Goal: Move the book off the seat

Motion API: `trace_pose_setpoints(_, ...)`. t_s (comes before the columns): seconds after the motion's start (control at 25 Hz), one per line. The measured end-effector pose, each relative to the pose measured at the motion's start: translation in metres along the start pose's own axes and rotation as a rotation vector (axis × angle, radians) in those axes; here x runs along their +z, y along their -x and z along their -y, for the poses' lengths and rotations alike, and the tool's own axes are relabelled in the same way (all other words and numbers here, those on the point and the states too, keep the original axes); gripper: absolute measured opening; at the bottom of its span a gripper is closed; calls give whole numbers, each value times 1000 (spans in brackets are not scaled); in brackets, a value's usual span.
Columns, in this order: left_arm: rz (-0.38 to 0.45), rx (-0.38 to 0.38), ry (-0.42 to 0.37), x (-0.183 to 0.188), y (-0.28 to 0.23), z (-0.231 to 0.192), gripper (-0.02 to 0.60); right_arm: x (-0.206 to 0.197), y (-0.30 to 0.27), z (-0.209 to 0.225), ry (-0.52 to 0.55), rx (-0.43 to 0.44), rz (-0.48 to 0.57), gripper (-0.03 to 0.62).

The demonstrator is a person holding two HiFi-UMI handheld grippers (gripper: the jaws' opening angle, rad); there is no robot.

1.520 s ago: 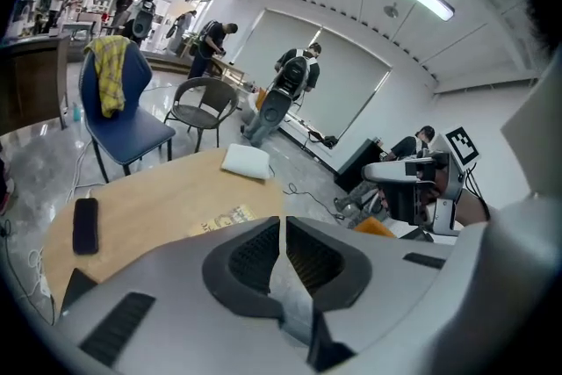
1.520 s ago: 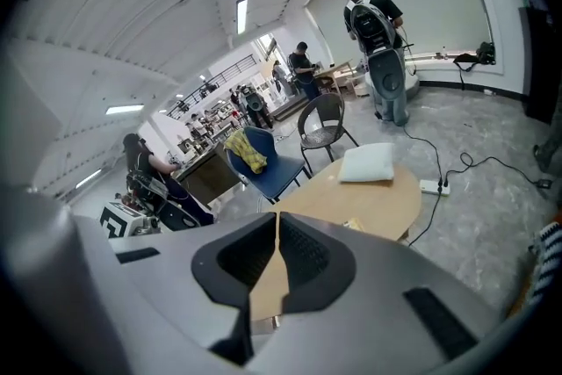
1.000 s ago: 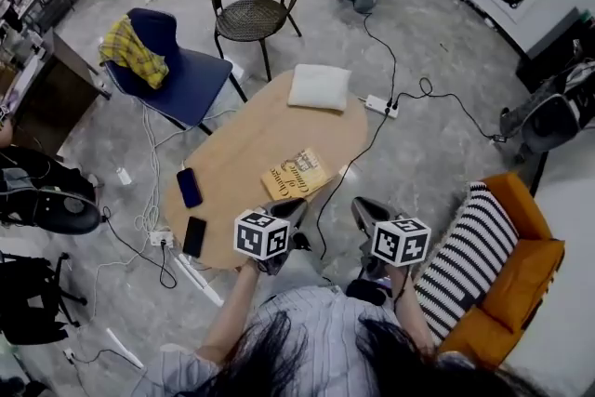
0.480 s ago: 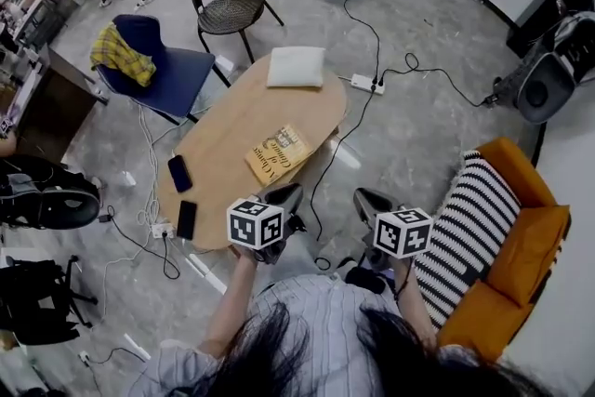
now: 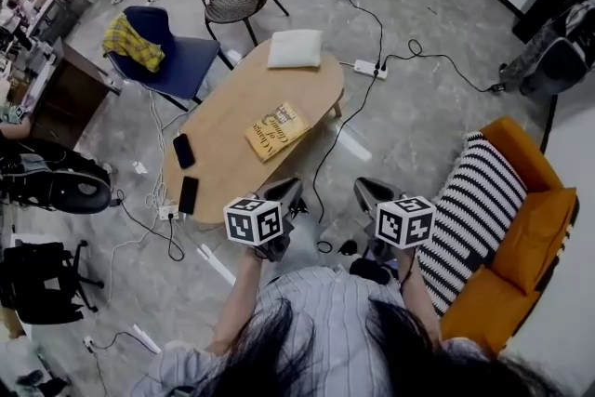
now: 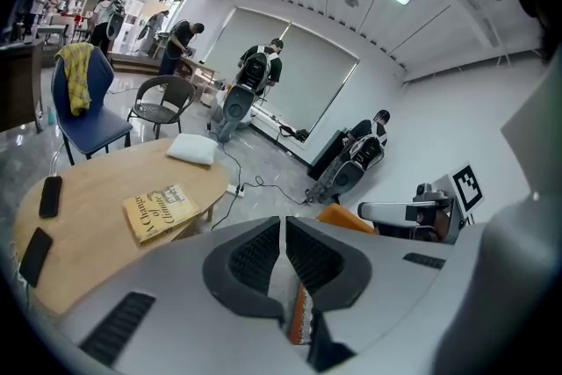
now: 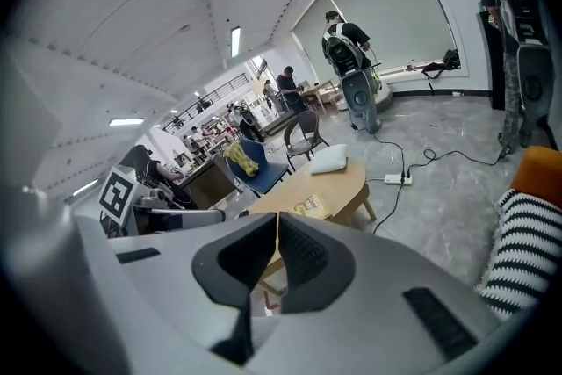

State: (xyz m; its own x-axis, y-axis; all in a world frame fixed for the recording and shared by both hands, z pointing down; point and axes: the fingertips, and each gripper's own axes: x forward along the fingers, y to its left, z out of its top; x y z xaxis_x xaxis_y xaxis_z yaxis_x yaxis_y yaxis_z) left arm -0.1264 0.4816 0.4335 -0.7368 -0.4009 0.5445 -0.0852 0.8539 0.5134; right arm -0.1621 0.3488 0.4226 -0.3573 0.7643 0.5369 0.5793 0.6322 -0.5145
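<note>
The yellow book lies flat on the oval wooden table, near its middle; the left gripper view shows the book at lower left, and the book is tiny in the right gripper view. My left gripper hangs shut and empty above the floor, just off the table's near end. Level with it to the right, my right gripper is shut too, with nothing held. Both stay well short of the book.
Two dark phones and a white pillow lie on the table. A blue chair with a yellow cloth, a wicker chair, an orange seat with a striped cushion, floor cables and a power strip surround it.
The view has drifted back from the table, so the table and book sit higher and farther in frame. Both grippers stay shut and keep about the same place.
</note>
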Motion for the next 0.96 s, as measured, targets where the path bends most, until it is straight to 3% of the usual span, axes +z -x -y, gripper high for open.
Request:
trace_pose_setpoints(0.4, 23, 19, 1, -27, 14, 26, 34, -21, 42, 7, 5, -3, 13, 20)
trace_pose_setpoints(0.96, 22, 18, -9, -47, -2, 53, 34, -25, 84, 52, -34, -50, 71, 20)
